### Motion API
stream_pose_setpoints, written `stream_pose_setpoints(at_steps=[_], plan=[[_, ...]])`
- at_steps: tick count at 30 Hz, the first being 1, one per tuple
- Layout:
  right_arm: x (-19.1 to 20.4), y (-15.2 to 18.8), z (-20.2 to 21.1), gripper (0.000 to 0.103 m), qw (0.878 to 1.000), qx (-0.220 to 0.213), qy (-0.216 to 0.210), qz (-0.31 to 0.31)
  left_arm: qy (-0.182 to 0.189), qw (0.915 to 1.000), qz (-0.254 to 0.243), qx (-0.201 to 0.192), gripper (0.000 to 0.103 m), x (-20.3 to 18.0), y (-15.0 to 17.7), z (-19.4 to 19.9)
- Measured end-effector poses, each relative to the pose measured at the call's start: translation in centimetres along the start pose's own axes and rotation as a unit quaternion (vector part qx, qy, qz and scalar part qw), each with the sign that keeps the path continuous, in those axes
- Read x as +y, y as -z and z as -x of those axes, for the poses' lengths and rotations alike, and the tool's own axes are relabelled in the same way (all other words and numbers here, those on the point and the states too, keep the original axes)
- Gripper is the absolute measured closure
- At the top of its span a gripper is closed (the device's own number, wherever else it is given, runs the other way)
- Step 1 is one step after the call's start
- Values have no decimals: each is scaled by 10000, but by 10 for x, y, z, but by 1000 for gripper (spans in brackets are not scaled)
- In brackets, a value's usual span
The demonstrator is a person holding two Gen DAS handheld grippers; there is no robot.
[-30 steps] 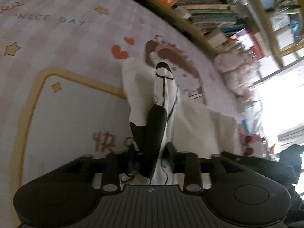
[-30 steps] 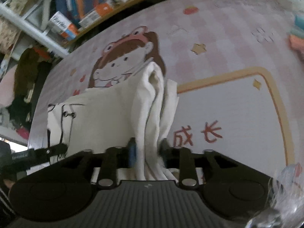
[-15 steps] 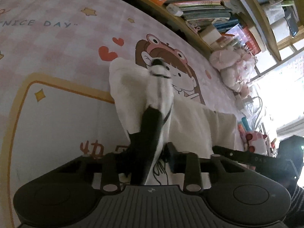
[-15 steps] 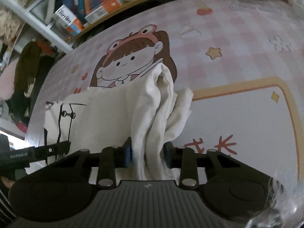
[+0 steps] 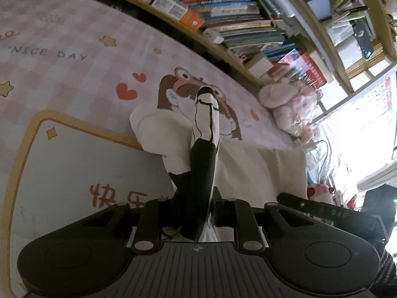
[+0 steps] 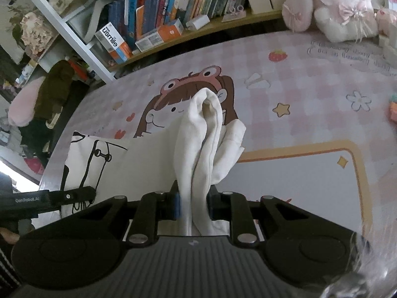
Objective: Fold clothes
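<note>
Both grippers have risen over the past second, drawing the cream garment (image 5: 250, 171) up off the pink play mat (image 5: 74, 74), and both sets of jaws have just been closing on cloth bunched between them.

Left wrist view: the left gripper (image 5: 198, 203) has its jaws clamped on a ridge of the garment that carries a black printed patch. That ridge stands up from the jaws toward 12 o'clock, its tip reaching the cartoon girl with the frog hat (image 5: 178, 94) printed on the mat. A loose flap of the garment hangs at 10 o'clock from the jaws; the rest spreads toward 3 o'clock. Red hearts (image 5: 126, 90) lie at 9 o'clock from the cartoon, and the words "NICE DAY" sit further out toward 10 o'clock. A crowded bookshelf (image 5: 235, 12) runs along the mat's far edge, with pink plush toys (image 5: 290, 101) at 3 o'clock. The other gripper's finger shows at 4 o'clock.

Right wrist view: the right gripper (image 6: 192, 204) is clamped on a thick plain fold of the same garment (image 6: 198, 144), which rises toward 12 o'clock and covers part of the cartoon face. The garment stretches away toward 9 o'clock, showing a black line drawing near the other gripper's finger.
</note>
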State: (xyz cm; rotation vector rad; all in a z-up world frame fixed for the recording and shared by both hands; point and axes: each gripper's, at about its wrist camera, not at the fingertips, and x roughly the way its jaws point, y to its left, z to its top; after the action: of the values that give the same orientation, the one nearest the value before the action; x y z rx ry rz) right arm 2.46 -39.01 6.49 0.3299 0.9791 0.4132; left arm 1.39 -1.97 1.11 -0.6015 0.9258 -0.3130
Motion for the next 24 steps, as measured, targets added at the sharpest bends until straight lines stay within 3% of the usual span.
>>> stream_pose_setpoints(at_steps=[13, 24], plan=[[-16, 1, 30, 84, 9995, -170, -213, 177, -48, 9996, -21, -274, 84, -37, 15, 10], [-25, 3, 43, 84, 9993, -230, -244, 166, -7, 9997, -96, -222, 84, -49, 17, 10]])
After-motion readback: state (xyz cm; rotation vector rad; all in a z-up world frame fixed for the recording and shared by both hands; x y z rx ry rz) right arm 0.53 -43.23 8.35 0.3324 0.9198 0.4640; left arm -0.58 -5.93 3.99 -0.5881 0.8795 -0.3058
